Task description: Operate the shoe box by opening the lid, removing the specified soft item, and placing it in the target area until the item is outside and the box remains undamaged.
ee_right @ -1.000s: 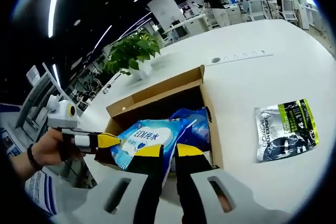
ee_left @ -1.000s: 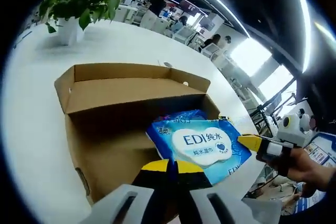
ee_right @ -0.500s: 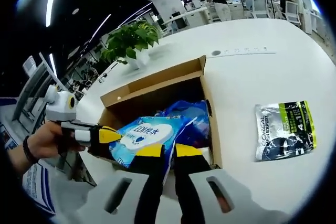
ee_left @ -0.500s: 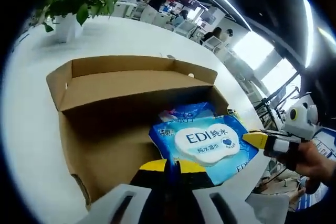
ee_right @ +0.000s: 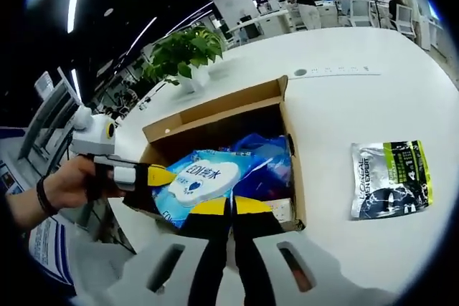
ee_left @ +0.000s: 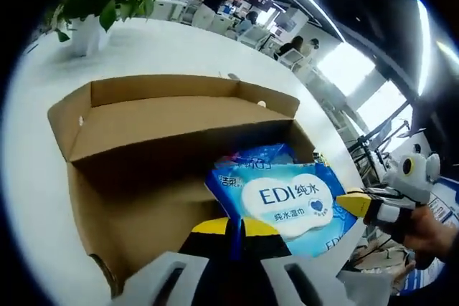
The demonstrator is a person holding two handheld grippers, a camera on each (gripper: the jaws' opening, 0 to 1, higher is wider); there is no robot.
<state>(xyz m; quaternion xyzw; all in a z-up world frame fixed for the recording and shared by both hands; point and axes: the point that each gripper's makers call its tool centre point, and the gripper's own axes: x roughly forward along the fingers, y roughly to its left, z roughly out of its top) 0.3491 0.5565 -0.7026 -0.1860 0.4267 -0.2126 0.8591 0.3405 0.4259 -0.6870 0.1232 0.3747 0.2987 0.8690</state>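
**Wipes pack held up over open box**

White table [ee_right: 358, 105] in a big open-plan office w/ ceiling strip lights; desks, chairs and people far back. Potted plant [ee_right: 185, 59] on the table beyond the box. A grey strip w/ a round port [ee_right: 301, 72] is set into the tabletop.

Cardboard box [ee_left: 143, 170] sits open, lid flap folded back. Inside, a dark blue pack [ee_right: 264, 159] lies toward one end. Blue-and-white wipes pack [ee_left: 287, 202] is raised at the box's near edge, partly over the rim, above the blue pack.

Left gripper [ee_left: 234, 228]: yellow tips closed on the wipes pack's near edge. Right gripper [ee_right: 229, 207]: tips pinched together on the pack's other side. In each view the opposite gripper comes in from the side, held by a hand [ee_right: 64, 184], its yellow tip touching the pack.

Wipes pack's white oval label reads "EDI" plus Chinese characters and a small heart. On the table well apart from the box lies a flat silver/black/green sachet [ee_right: 391, 177], print reads "L'OREAL MEN EXPERT".
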